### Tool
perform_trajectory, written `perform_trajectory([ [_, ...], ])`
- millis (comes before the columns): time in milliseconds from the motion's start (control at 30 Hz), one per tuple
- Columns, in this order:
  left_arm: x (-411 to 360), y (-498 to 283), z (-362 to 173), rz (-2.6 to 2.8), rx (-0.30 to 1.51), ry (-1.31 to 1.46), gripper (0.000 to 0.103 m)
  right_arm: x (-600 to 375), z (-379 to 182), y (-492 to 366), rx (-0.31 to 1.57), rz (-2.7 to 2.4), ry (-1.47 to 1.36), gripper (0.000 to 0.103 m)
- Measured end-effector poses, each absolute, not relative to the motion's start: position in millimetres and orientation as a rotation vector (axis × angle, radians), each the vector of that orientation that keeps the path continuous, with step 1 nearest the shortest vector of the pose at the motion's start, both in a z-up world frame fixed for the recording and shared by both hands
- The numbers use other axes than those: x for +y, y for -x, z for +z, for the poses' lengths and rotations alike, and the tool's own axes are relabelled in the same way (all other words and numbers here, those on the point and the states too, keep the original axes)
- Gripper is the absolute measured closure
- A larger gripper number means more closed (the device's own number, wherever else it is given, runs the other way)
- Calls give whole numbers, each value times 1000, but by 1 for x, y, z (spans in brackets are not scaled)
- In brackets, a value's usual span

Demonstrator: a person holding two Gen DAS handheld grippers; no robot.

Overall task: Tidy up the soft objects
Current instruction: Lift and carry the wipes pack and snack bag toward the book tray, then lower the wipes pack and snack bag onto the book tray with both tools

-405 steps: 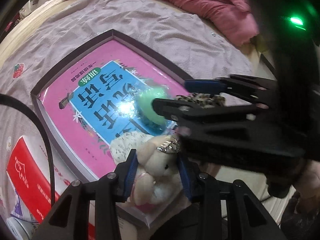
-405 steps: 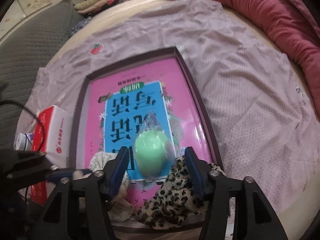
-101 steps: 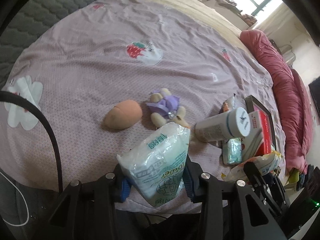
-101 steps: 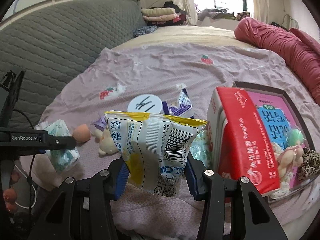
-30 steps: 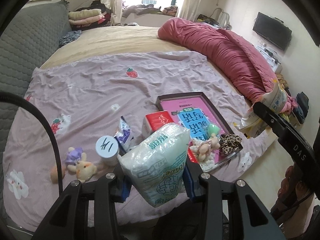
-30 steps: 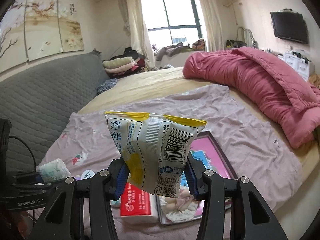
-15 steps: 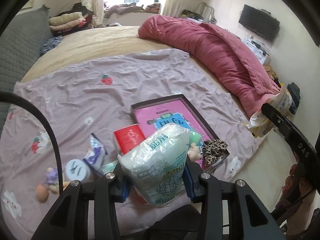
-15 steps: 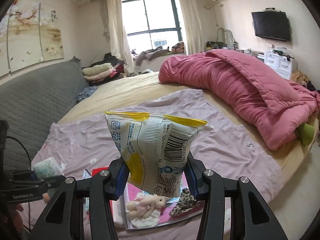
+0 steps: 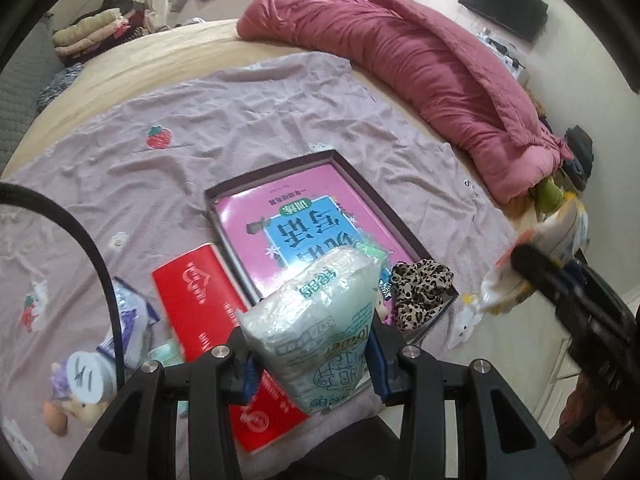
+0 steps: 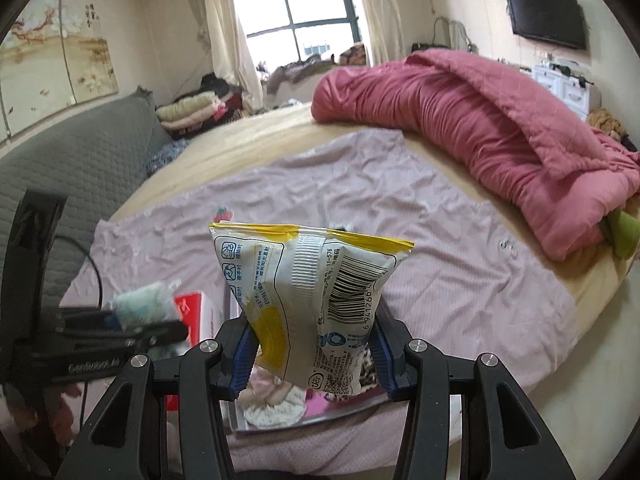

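My left gripper (image 9: 314,364) is clamped on a pale green plastic tissue pack (image 9: 316,328) with upside-down lettering I cannot read, low at centre frame. My right gripper (image 10: 312,354) squeezes a white and yellow crinkly snack bag (image 10: 308,300) showing a barcode and digits starting 6 941266. Behind, mid-frame, a dark shallow tray (image 9: 372,196) holds a pink and blue book with Chinese characters, beside a red tissue box (image 9: 200,304).

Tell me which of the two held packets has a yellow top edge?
The snack bag in the right gripper; the tissue pack in the left gripper is plain pale white-green.
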State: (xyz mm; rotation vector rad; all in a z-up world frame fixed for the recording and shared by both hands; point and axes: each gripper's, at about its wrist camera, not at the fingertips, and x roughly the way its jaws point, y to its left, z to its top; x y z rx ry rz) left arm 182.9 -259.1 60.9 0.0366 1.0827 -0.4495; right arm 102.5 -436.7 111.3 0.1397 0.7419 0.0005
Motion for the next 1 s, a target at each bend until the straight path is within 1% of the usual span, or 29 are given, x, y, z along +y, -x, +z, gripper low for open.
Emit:
perform_trajectory([
  [367,-285,-213,24,-444,1158,-77,60,-428,62,-121,865,29,-95,52],
  [1000,-306,-249,-30,-442,1270,-110,60,-423,7,-137,993,44,-33,52],
])
